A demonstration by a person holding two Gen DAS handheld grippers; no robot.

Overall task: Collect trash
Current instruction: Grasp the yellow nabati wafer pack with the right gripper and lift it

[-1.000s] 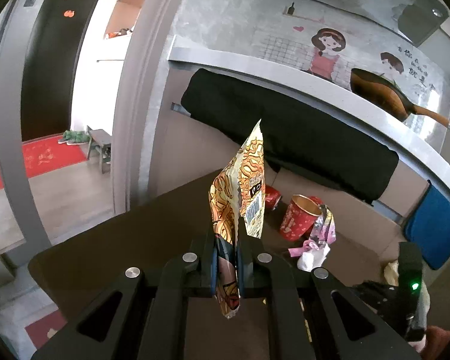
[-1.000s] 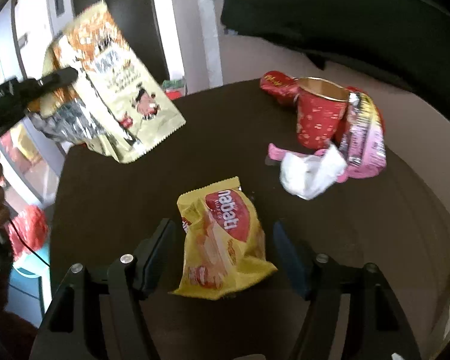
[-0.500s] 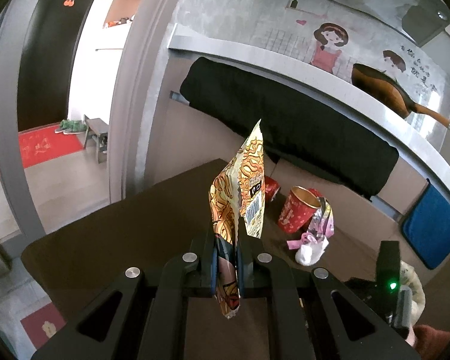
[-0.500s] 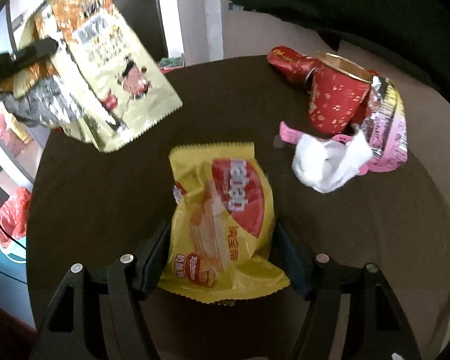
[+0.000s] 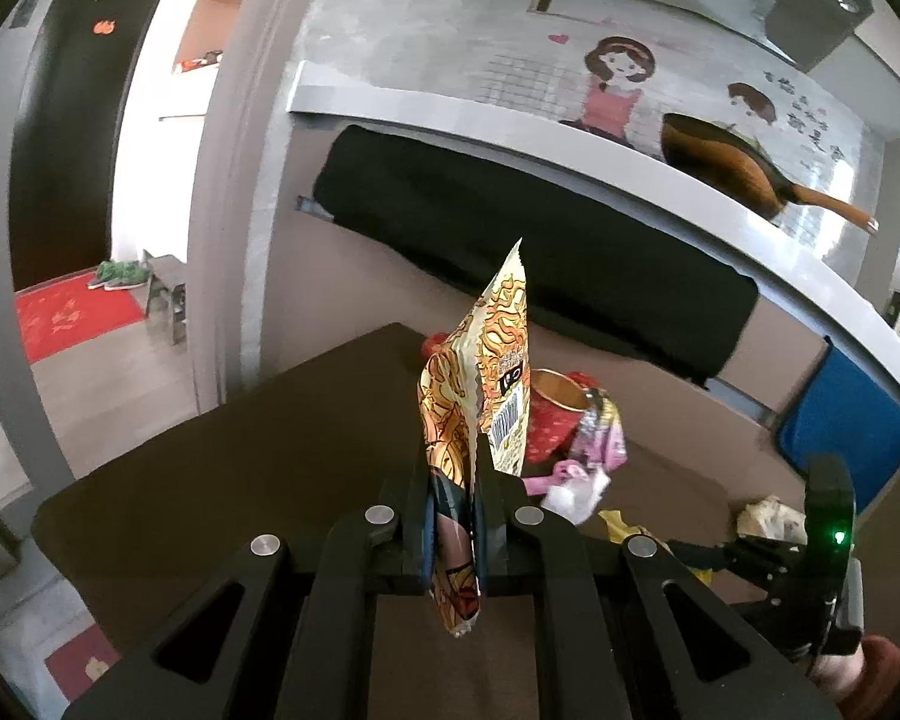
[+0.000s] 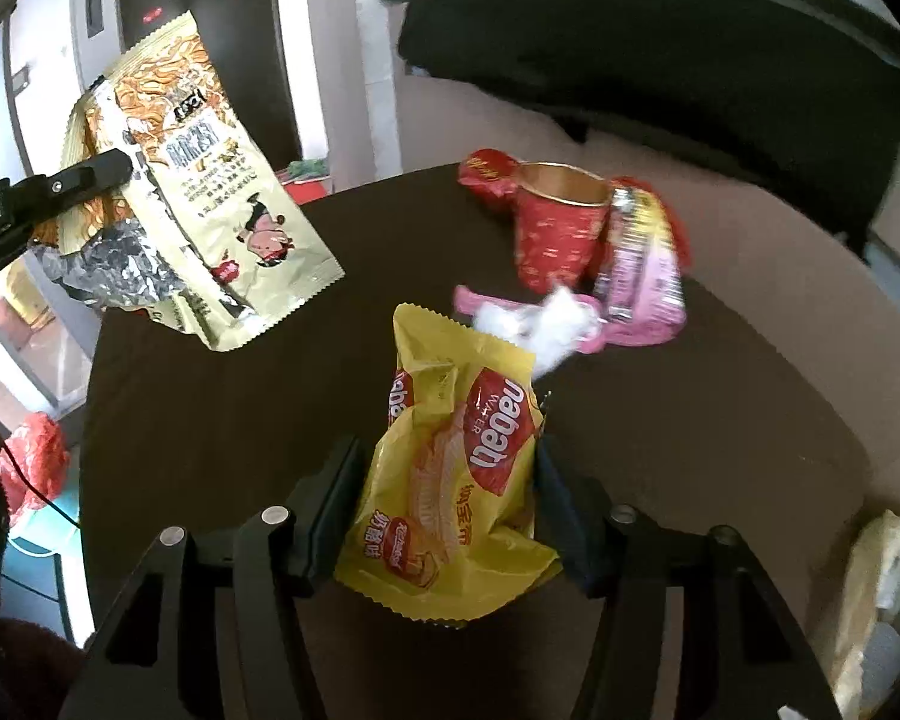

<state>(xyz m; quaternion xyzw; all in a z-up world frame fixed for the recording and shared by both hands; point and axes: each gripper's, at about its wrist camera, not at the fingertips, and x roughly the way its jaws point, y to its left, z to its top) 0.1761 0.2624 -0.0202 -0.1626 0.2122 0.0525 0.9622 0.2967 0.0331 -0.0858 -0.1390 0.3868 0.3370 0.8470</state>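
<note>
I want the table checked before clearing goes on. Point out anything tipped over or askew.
The red paper cup lies tipped on its side on the dark table, mouth facing up-table, amid wrappers and a crumpled tissue.

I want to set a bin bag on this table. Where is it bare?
The dark table is bare on its near-left stretch, between the yellow wafer packet and the left edge. The far-right side is crowded: red paper cup, pink wrapper, white tissue.
</note>
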